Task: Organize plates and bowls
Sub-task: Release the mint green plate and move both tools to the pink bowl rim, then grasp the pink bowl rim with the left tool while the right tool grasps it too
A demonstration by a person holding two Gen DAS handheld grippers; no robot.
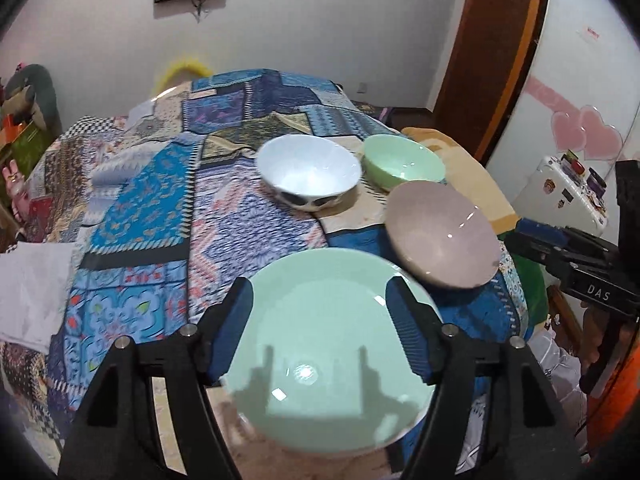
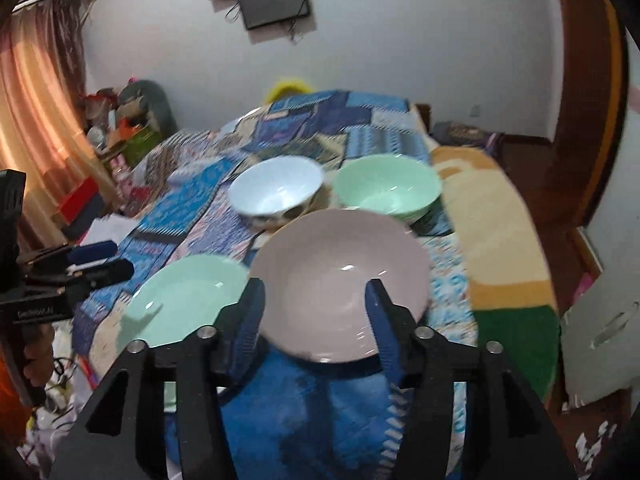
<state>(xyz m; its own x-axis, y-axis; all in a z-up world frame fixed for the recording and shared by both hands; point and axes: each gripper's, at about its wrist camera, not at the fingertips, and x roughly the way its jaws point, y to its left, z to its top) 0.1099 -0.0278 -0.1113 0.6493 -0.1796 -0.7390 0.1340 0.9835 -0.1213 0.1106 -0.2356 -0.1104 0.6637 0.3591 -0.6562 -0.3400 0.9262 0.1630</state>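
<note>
A pale green plate (image 1: 320,364) lies on the patchwork quilt (image 1: 152,208) near the bed's front edge. My left gripper (image 1: 318,290) hovers over it, open, one finger on each side. To its right is a mauve bowl (image 2: 340,276), whose rim overlaps the green plate (image 2: 188,300) in the right wrist view. My right gripper (image 2: 315,288) is open above the bowl's near half, holding nothing. Behind stand a white bowl (image 2: 276,192) with dark spots outside and a green bowl (image 2: 386,192), side by side. Each gripper shows in the other's view: right gripper (image 1: 532,240), left gripper (image 2: 108,260).
A yellow and green blanket (image 2: 500,240) runs along the bed's right side. White paper (image 1: 32,288) lies at the left edge. Boxes and clutter (image 2: 120,128) stand by the curtain at left. A white fridge (image 1: 568,196) and a wooden door frame (image 1: 492,60) are at right.
</note>
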